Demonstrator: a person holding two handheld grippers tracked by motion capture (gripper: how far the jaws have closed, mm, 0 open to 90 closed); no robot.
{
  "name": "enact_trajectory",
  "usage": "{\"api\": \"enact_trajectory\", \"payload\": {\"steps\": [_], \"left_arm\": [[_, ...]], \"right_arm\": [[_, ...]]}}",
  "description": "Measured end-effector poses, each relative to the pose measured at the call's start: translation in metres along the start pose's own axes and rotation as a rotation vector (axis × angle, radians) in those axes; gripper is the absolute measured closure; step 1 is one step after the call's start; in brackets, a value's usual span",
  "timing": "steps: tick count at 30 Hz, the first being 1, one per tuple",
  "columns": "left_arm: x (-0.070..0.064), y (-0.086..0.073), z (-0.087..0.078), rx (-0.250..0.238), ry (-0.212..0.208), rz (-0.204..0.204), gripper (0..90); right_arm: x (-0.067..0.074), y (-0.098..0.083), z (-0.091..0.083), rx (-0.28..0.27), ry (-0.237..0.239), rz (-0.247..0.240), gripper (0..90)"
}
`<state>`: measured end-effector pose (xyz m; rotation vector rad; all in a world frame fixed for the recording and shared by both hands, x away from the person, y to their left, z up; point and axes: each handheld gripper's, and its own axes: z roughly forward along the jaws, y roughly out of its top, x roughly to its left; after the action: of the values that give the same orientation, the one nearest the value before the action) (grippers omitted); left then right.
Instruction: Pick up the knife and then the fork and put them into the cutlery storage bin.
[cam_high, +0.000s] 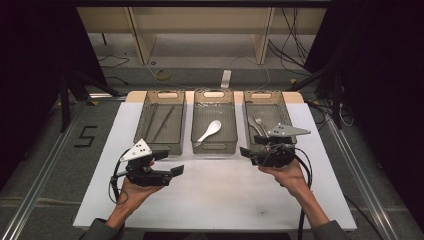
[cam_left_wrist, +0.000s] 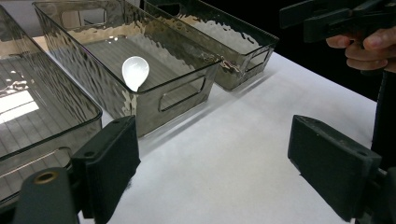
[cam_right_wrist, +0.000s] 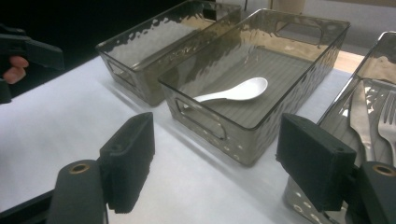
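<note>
Three smoky clear bins stand side by side at the back of the white table. In the left bin lie thin dark sticks. A white spoon rests in the middle bin. The right bin holds a fork and a knife. My left gripper hovers open in front of the left bin, its jaws empty. In front of the right bin, my right gripper is open and also empty.
Bare white tabletop lies between the two grippers and in front of the bins. Beyond the table are a wooden shelf frame, floor cables and dark curtains. A floor mark reads 5 at the left.
</note>
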<state>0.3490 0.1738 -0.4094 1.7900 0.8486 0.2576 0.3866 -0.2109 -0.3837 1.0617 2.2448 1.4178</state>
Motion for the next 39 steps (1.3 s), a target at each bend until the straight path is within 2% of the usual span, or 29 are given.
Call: {"api": "enact_trajectory", "payload": {"steps": [11, 20, 23, 39], "left_arm": [[0.001, 0.0, -0.001, 0.009, -0.009, -0.006, 16.0], [0.001, -0.001, -0.001, 0.013, -0.012, -0.013, 16.0], [0.0, -0.001, -0.002, 0.007, -0.008, -0.013, 16.0], [-0.002, -0.005, -0.002, 0.033, -0.016, -0.016, 16.0]], "right_arm": [[0.007, -0.022, -0.014, -0.055, 0.01, 0.021, 27.0], [0.011, -0.041, -0.021, -0.052, 0.006, 0.027, 25.9], [0.012, -0.045, -0.025, -0.062, -0.003, 0.015, 25.9], [0.014, -0.069, -0.037, -0.074, -0.015, 0.045, 24.3]]}}
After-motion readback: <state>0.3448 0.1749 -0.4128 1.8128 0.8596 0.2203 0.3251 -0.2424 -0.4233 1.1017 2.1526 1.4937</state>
